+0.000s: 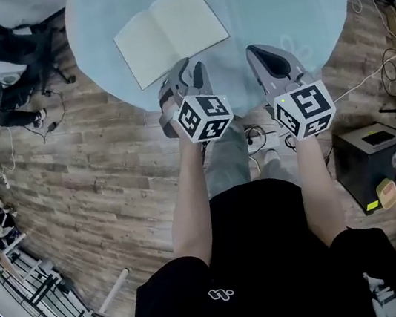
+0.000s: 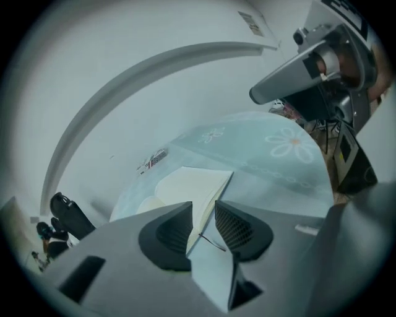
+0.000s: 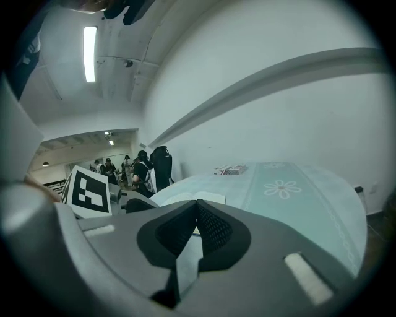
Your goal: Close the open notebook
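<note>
open notebook (image 1: pixel 170 34), twelve o'clock: probably light, floppy; take its three o'clock edge. left gripper (image 2: pixel 204 210) agape, right gripper (image 3: pixel 195 207) closed, both empty.

Reads as an open-plan robotics lab or office work floor, not a home. Floored in brown wood-look planks (image 1: pixel 109 169), with loose black and white cables (image 1: pixel 390 58) trailing across them near a black box-shaped machine (image 1: pixel 374 154). Furnished with a round table under a pale turquoise cloth printed with white daisies (image 1: pixel 292 3), a black high-backed office chair (image 3: pixel 162 162) and grey metal wire racks (image 1: pixel 33 294). Lit by a long white ceiling tube lamp (image 3: pixel 90 54) between plain white walls (image 3: pixel 297 136). Shared with a cluster of standing people (image 3: pixel 124 168) in the background. Marked as a test space by black-and-white square-marker cubes on the grey hand-held left gripper (image 1: pixel 192 64) and right gripper (image 1: pixel 253 50).
</note>
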